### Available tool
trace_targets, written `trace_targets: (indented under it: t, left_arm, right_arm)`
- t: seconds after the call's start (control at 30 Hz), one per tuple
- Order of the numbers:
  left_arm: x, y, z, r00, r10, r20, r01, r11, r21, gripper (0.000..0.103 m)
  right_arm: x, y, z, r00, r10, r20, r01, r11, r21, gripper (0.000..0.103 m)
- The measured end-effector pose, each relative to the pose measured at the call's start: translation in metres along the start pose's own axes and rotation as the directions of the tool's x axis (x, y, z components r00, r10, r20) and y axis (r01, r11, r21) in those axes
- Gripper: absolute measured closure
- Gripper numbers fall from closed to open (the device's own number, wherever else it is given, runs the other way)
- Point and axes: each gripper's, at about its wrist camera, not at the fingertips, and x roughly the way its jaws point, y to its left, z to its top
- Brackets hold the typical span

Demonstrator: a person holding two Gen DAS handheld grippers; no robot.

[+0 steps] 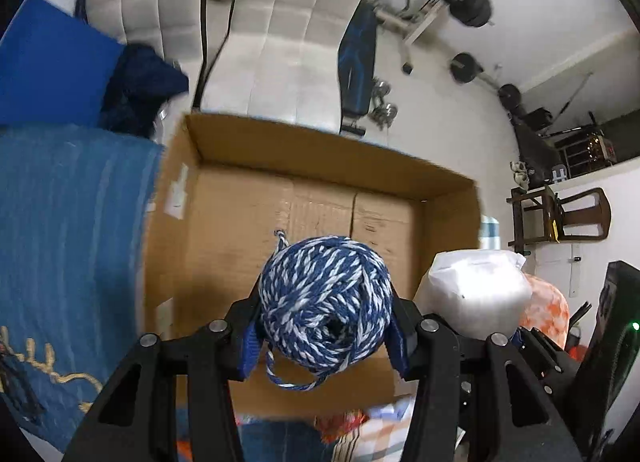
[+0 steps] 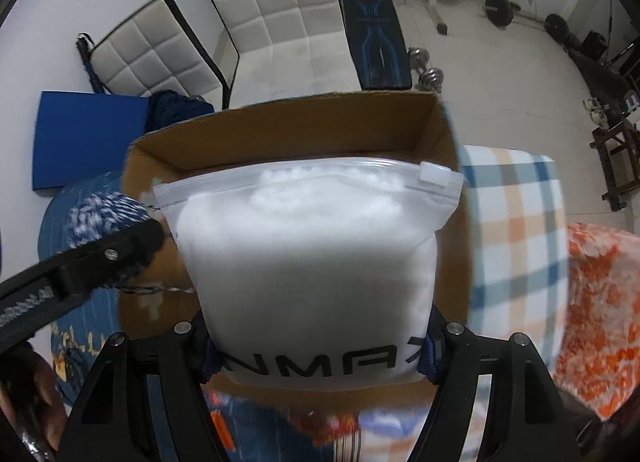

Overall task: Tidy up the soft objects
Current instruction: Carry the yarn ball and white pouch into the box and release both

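My left gripper (image 1: 324,336) is shut on a blue-and-white yarn ball (image 1: 325,304), held over the open cardboard box (image 1: 280,149); a loose strand hangs below the ball. My right gripper (image 2: 318,356) is shut on a white zip bag of fluffy filling (image 2: 308,246), which hangs above the same cardboard box (image 2: 288,117). In the left wrist view the white bag (image 1: 476,290) shows at the right of the ball. In the right wrist view the yarn ball (image 2: 104,209) and the left gripper's finger (image 2: 116,250) appear at the left. The box floor looks bare.
A blue cloth (image 1: 72,229) lies left of the box, a checked blanket (image 2: 516,229) and an orange patterned cloth (image 2: 600,302) to its right. Behind stand white quilted cushions (image 2: 280,21), a blue mat (image 2: 88,141), a weight bench (image 2: 376,37) and dumbbells (image 2: 428,69).
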Motion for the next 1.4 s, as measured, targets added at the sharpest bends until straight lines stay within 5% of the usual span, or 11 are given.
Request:
trace_targets:
  t: [0.3,0.77,1.0,1.23,1.4]
  left_arm:
    - [0.090,-0.002,0.039,0.993,0.036,-0.117,-0.038,0.999,-0.015,0.056]
    - [0.136,0.002,0.041,0.969,0.057,-0.240,-0.069,0.997,-0.041,0.050]
    - [0.125,-0.002,0.040,0.967,0.088,-0.238,-0.099,0.994,-0.037,0.044]
    - [0.094,-0.016,0.031,0.967,0.187,-0.173,-0.183,0.982,0.035,0.016]
    - [0.063,-0.025,0.020,0.964,0.246,-0.101,-0.242,0.969,0.048,0.006]
  right_arm:
    - [0.101,-0.017,0.049,0.995,-0.040,-0.092,0.041,0.999,0.003,0.028]
    - [0.169,-0.021,0.073,0.980,-0.070,-0.188,0.072,0.997,0.003,0.024]
    - [0.178,-0.021,0.082,0.976,-0.097,-0.194,0.095,0.995,-0.017,0.019]
    - [0.171,-0.021,0.086,0.980,-0.105,-0.166,0.100,0.994,-0.038,0.007]
    - [0.156,-0.017,0.080,0.985,-0.107,-0.132,0.101,0.994,-0.049,0.000]
